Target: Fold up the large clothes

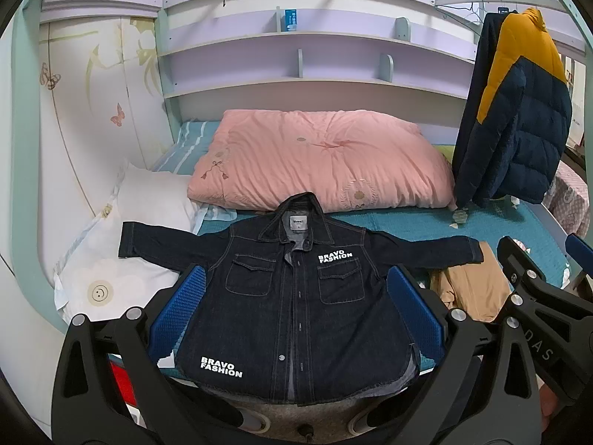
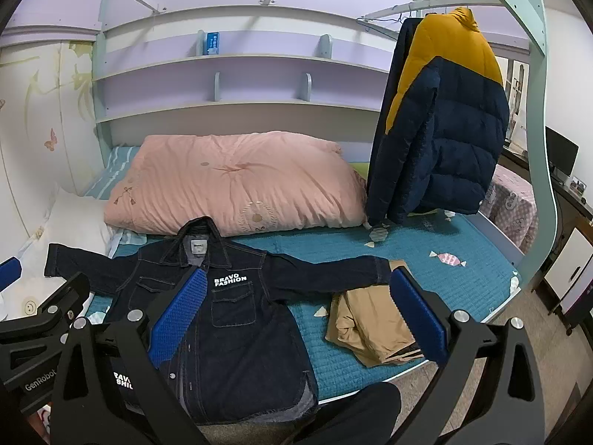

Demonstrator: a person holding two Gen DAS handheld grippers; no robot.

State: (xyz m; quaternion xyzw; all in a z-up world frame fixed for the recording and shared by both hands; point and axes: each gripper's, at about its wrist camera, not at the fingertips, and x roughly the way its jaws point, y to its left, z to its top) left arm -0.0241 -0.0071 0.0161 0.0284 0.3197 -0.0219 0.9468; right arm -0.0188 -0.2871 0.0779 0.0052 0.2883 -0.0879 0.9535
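Denim jacket (image 1: 296,296) spread flat, sleeves out, ready for folding; left gripper (image 1: 296,319) and right gripper (image 2: 296,319) fingers apart, empty, hovering above hem.

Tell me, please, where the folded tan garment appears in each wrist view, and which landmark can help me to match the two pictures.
Left wrist view: the tan garment lies at lower right, under the denim jacket's sleeve end.
Right wrist view: the tan garment lies right of centre, low, beside the jacket.
Shared landmark: the pink quilt behind the jacket's collar.
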